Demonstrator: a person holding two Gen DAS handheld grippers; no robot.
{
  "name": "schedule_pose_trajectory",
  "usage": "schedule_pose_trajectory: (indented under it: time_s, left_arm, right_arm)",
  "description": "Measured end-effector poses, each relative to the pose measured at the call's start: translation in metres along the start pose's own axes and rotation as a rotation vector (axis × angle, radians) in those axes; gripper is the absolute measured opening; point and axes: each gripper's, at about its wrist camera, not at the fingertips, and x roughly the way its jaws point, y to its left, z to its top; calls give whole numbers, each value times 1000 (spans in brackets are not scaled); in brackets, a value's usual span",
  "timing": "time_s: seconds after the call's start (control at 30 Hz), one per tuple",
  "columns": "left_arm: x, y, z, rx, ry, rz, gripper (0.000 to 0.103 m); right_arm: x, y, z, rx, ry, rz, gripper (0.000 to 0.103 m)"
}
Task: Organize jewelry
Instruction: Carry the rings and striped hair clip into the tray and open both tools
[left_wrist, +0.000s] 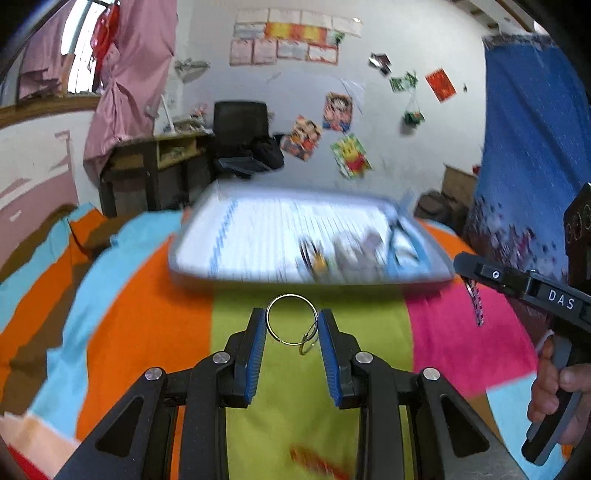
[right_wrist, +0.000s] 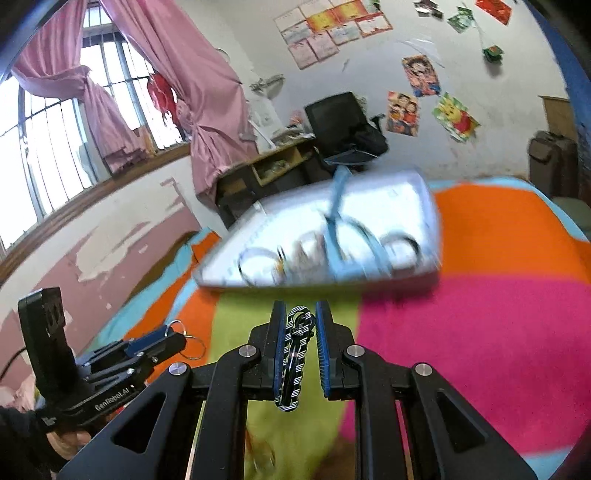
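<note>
Your left gripper (left_wrist: 291, 328) is clamped on a big silver ring (left_wrist: 291, 319), pinched across its width, with a smaller ring (left_wrist: 309, 338) dangling from it. Your right gripper (right_wrist: 301, 325) is clenched on a black-and-white striped clasp (right_wrist: 295, 354) that hangs down between the pads. Both pieces sit in the air above the striped blanket (left_wrist: 310, 369), short of the white tray (left_wrist: 258, 236) ahead. Keep both grips firm, carry the pieces level over the tray's near rim, and lower them before letting go. The tray is blurred; loops and a blue strap seem to lie in it.
</note>
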Motion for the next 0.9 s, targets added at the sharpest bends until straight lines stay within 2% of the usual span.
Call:
schedule_pose_trajectory:
  time_s: [0.17, 0.3, 0.53, 0.7, 0.8, 0.9]
  left_arm:
    - [43, 25, 37, -58, -30, 1, 27]
    - [76, 41, 42, -90, -6, 2, 27]
    - [107, 51, 35, -109, 51, -11, 28]
    - [106, 59, 27, -171, 32, -34, 28]
    - [103, 59, 26, -166, 33, -20, 35]
    - [95, 61, 27, -181, 20, -14, 53]
  right_arm:
    - [51, 7, 49, -40, -13, 55, 14]
    - [94, 9, 66, -65, 24, 84, 14]
    - [139, 22, 63, -169, 80, 64, 14]
    - [142, 30, 54, -233, 78, 37, 15]
    - [138, 30, 51, -245, 72, 16, 15]
    - [133, 28, 53, -223, 65, 4, 22]
